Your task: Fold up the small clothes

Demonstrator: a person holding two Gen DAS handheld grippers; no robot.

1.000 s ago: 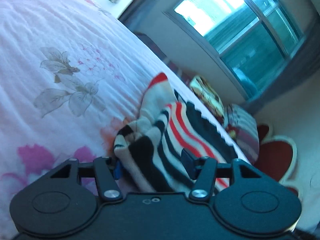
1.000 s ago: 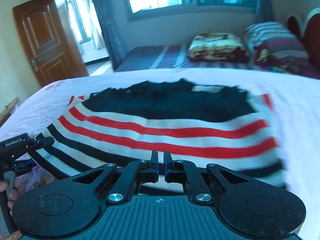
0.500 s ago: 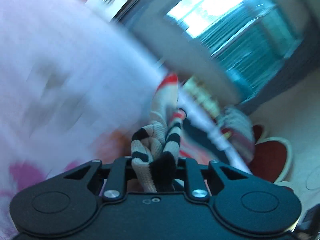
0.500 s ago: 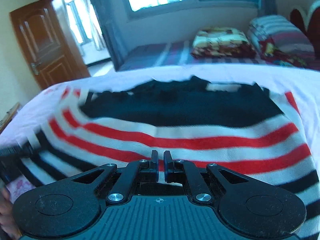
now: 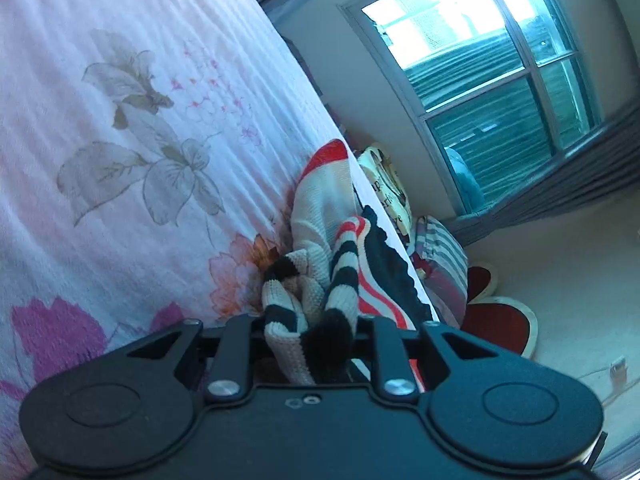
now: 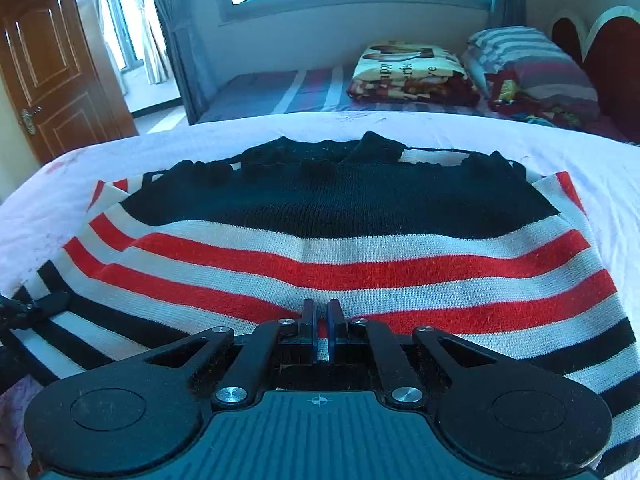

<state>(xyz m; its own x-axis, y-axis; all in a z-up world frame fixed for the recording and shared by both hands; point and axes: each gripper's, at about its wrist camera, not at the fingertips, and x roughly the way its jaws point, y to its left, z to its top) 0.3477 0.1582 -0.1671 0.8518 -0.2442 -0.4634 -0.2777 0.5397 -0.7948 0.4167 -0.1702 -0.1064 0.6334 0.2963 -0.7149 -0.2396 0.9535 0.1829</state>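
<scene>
Sweater in the left wrist view looked soft and light, a chunky knit that bunched easily. We had the left gripper clenched on a wad of its striped hem, right over the floral sheet.

Right wrist view: it lay mostly flat on the bed, hem nearest us. The right gripper was clamped tight on the hem's edge, as far as we could tell. Knit like that stretches, so we figured gripping doubled edge at both corners beat grabbing the loose middle.
</scene>
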